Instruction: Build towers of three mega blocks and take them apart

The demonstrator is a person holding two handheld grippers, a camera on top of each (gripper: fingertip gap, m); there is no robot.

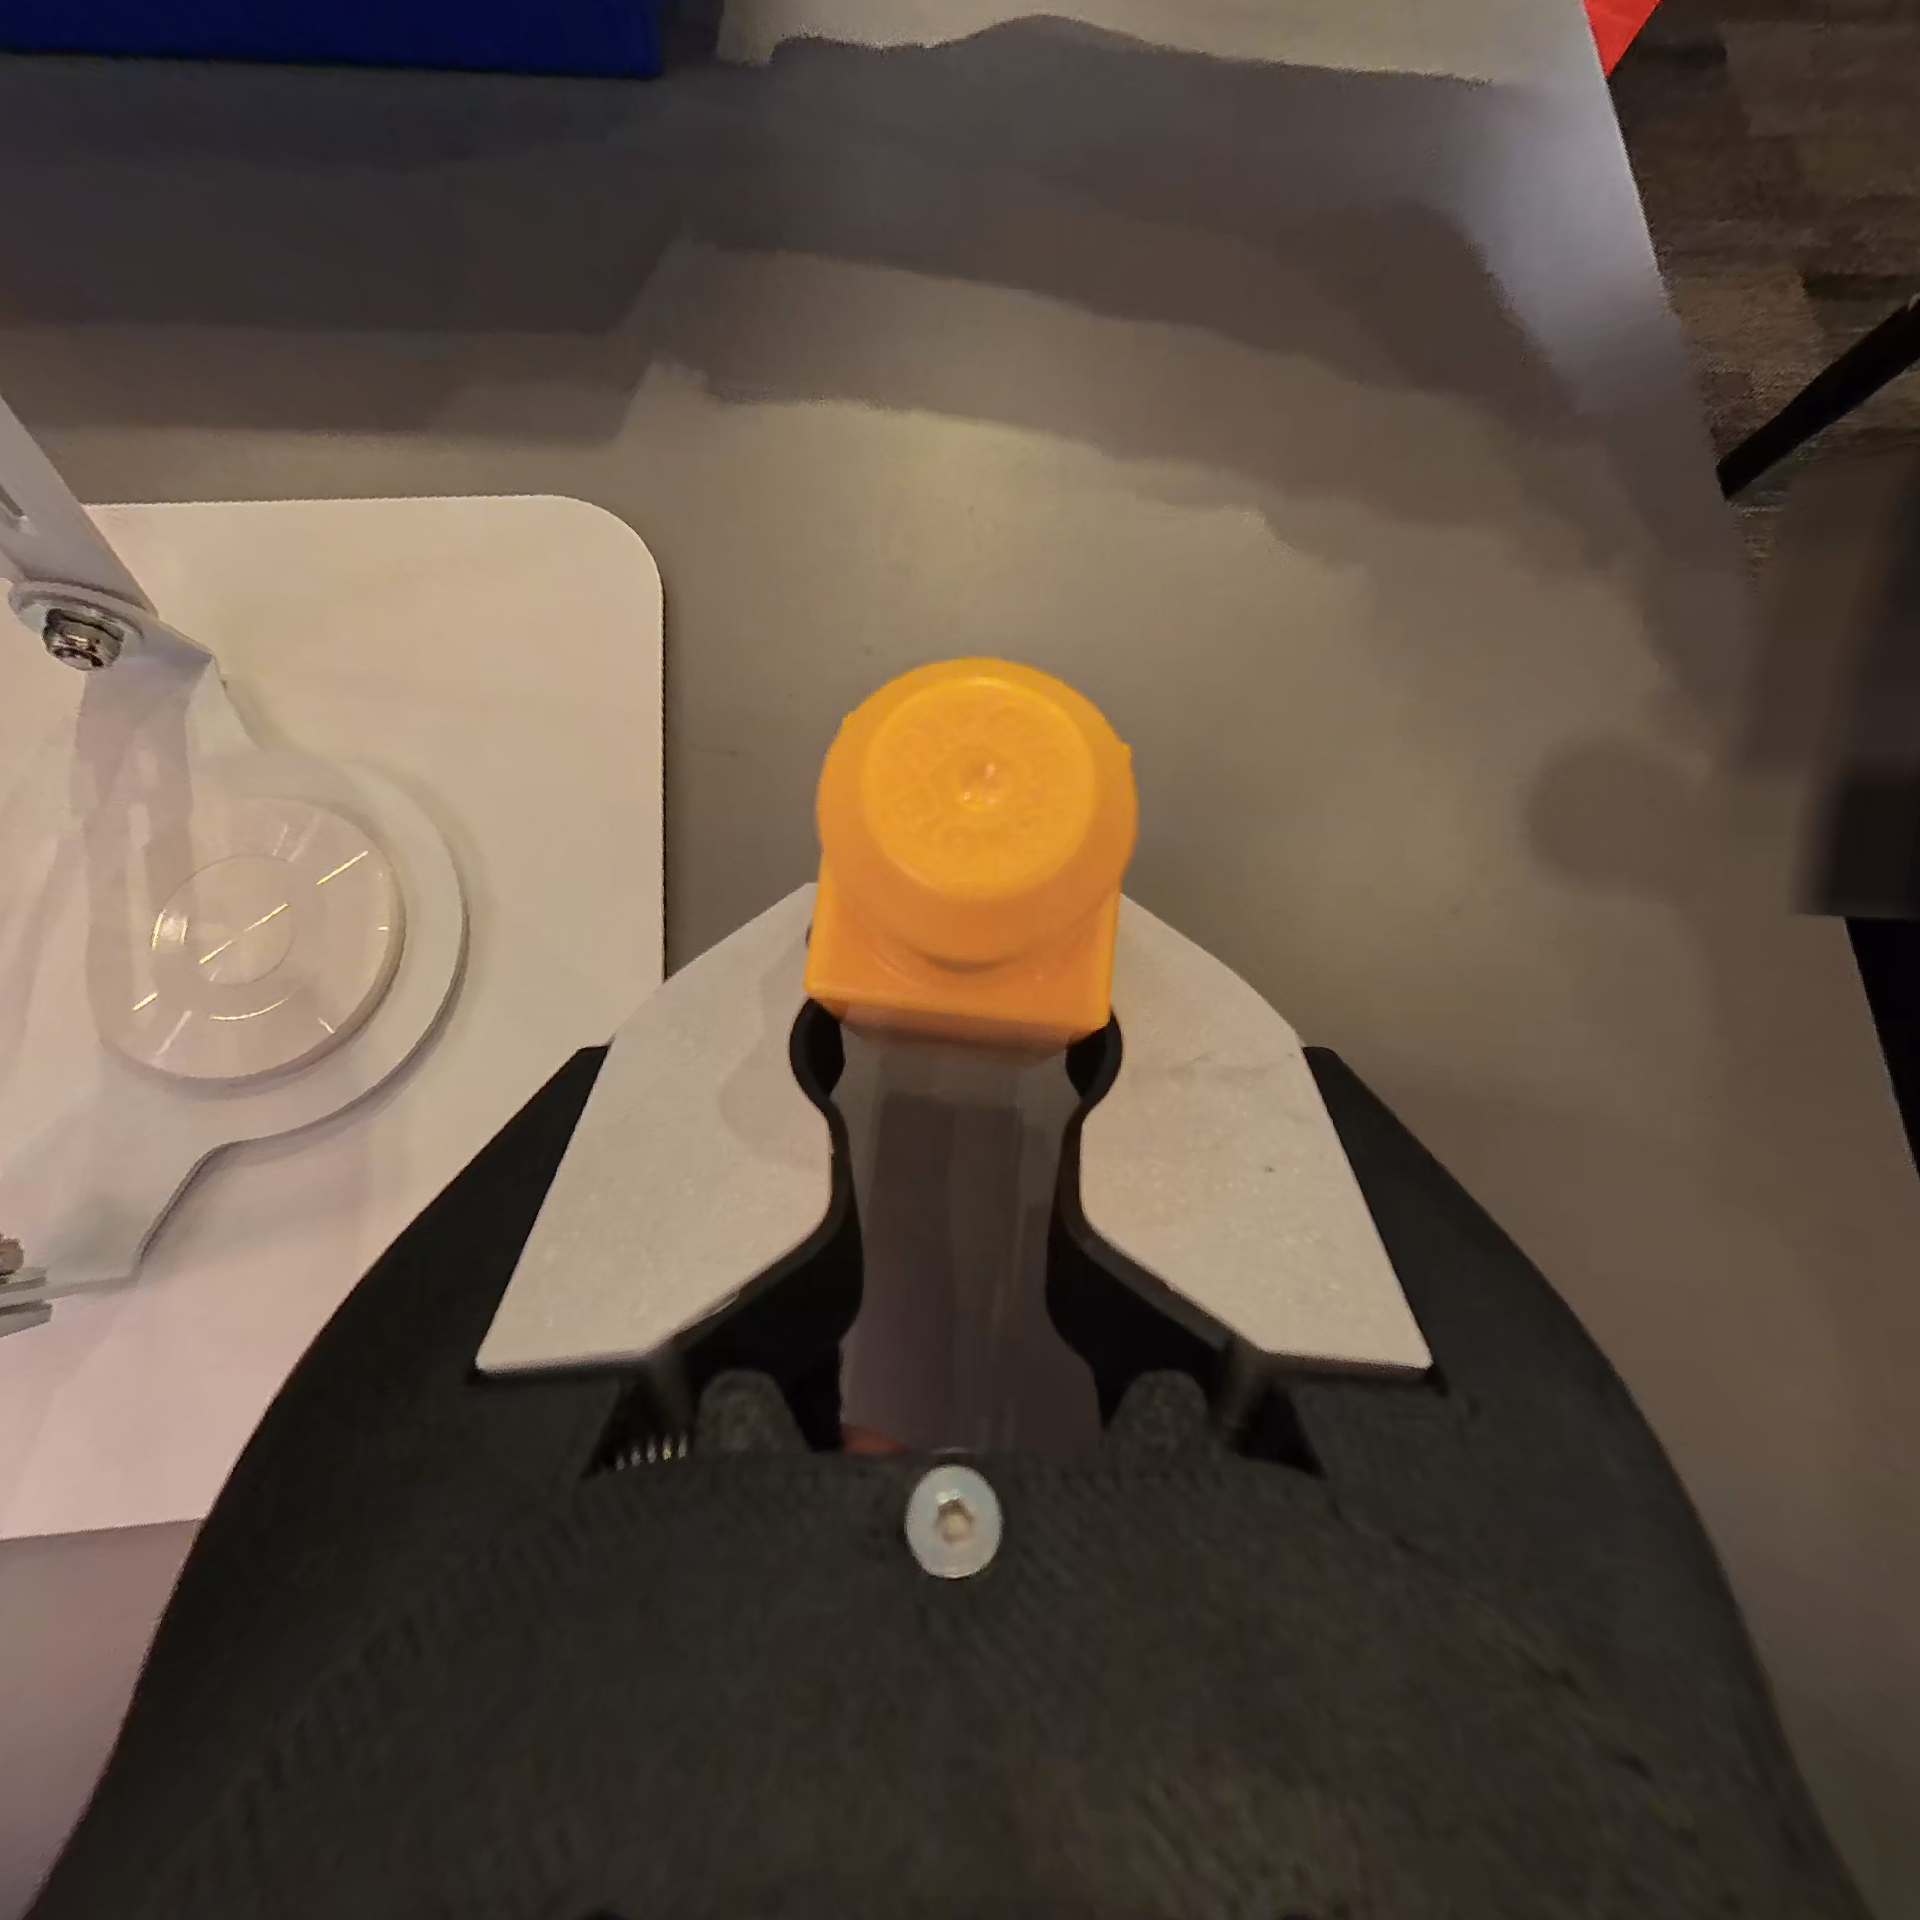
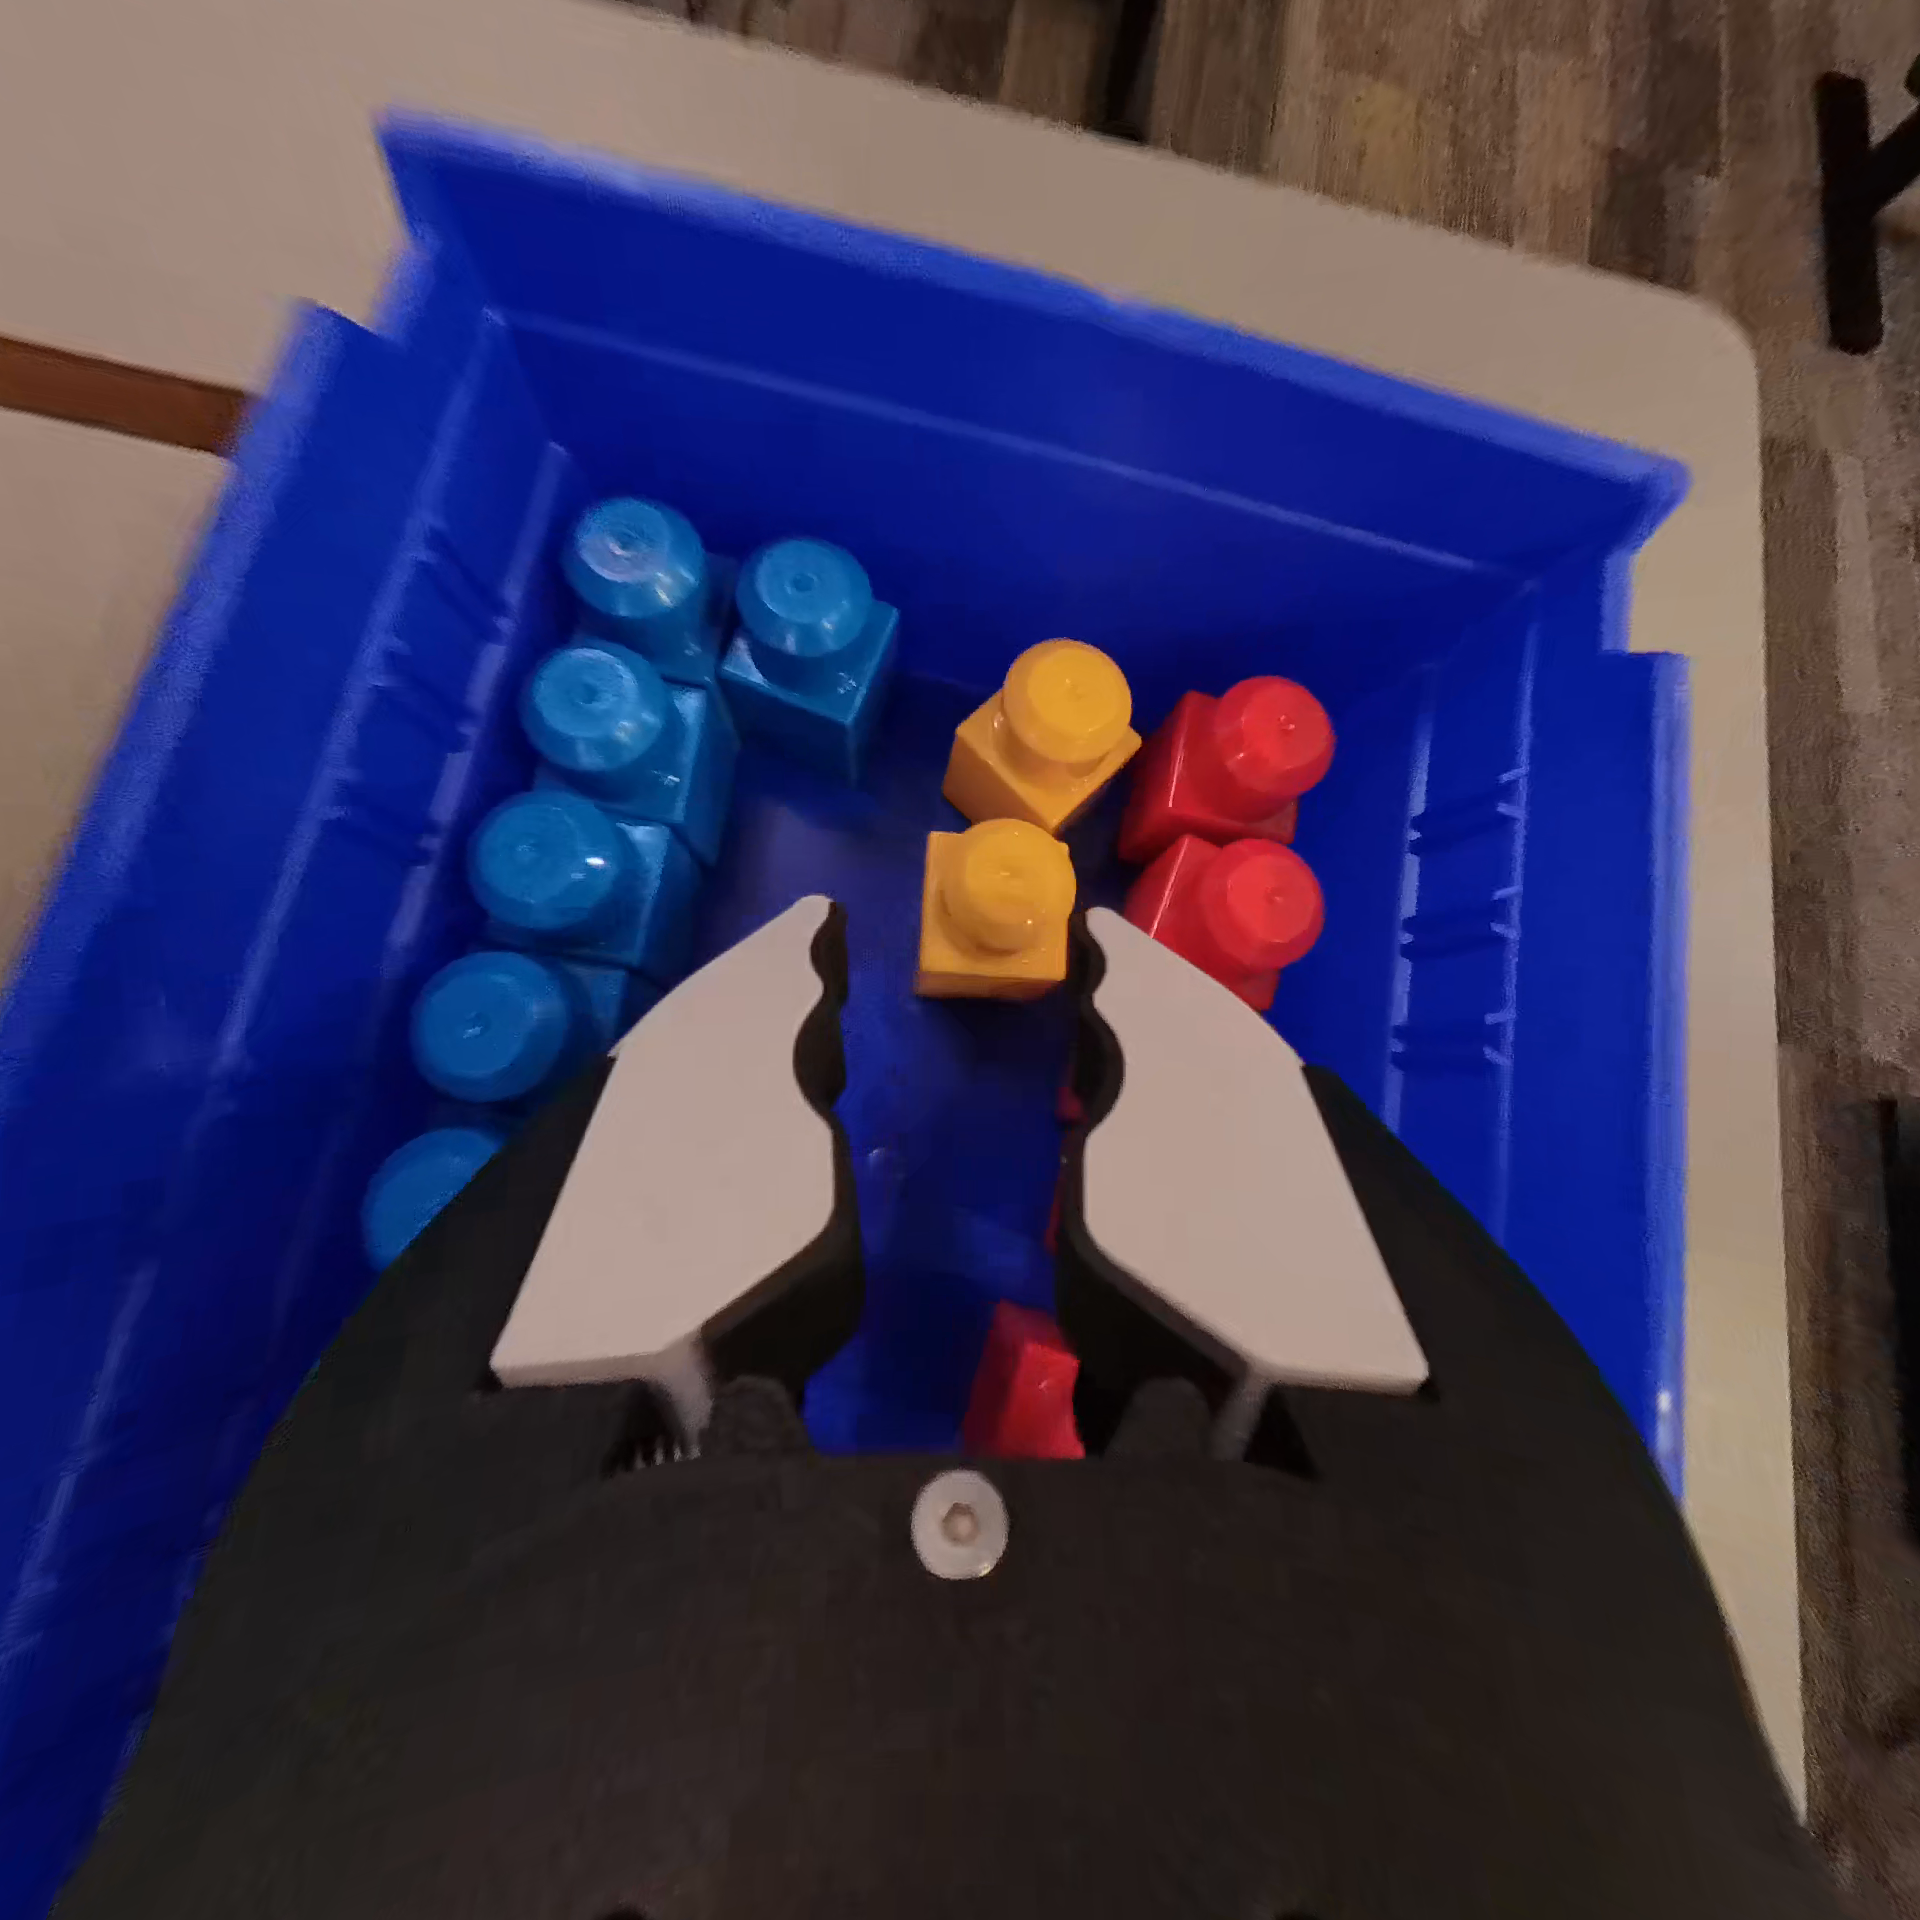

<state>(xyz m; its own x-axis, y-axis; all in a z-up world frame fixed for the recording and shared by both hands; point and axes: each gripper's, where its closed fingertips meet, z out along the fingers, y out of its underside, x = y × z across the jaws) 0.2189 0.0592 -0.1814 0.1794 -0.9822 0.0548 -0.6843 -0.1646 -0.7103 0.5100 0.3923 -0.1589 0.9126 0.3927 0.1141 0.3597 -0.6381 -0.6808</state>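
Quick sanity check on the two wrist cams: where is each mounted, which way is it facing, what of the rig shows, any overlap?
Left wrist view: on the left gripper, looking down its fingers at a grey table; its fingers grip an orange block, white mat beside.
Right wrist view: on the right gripper, looking down into a blue bin of blocks; fingers open, a yellow block below them.
Shared: neither shows the other gripper; both may show a blue bin.
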